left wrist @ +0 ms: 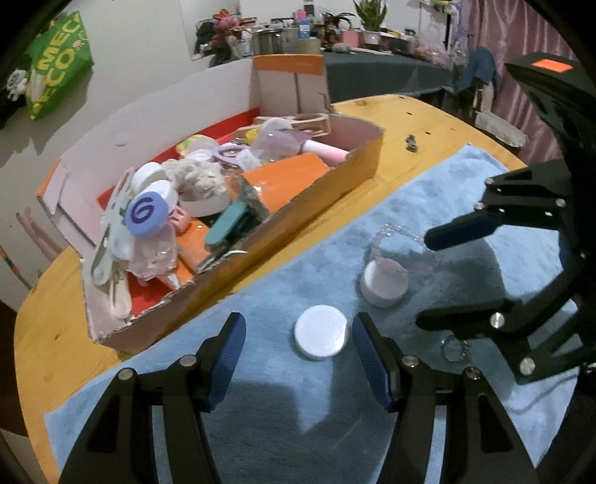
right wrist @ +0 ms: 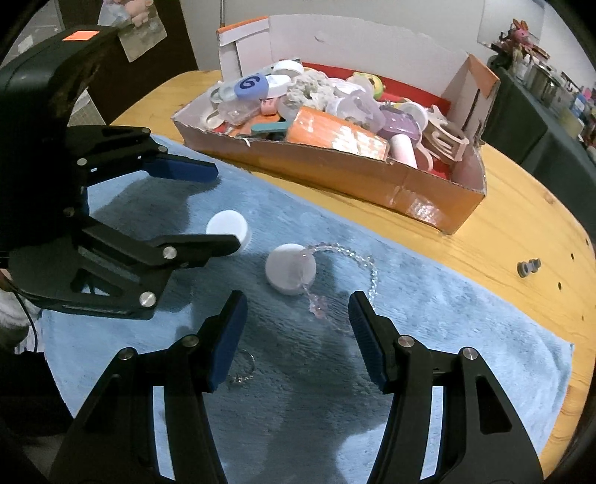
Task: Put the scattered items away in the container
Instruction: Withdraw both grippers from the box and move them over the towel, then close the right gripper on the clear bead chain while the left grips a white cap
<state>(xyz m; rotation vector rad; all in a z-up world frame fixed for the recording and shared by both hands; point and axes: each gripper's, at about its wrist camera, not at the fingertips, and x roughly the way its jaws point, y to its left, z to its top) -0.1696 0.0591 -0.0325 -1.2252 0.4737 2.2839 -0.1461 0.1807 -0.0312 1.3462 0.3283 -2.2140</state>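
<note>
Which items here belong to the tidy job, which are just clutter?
Job:
- flat white cap
- taller white cap
- clear bead bracelet
- small ring
- cardboard box

Lying about:
- small grey fitting on the table
- green bag
- jars and plants behind

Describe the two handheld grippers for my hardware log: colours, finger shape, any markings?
Both match. The left gripper and right gripper have black angular plastic fingers with open triangular cut-outs, silver pivot bolts, and ribbed blue pads. Each black body carries an orange rectangular sticker on top. A thin dark cable trails beside the left one.
</note>
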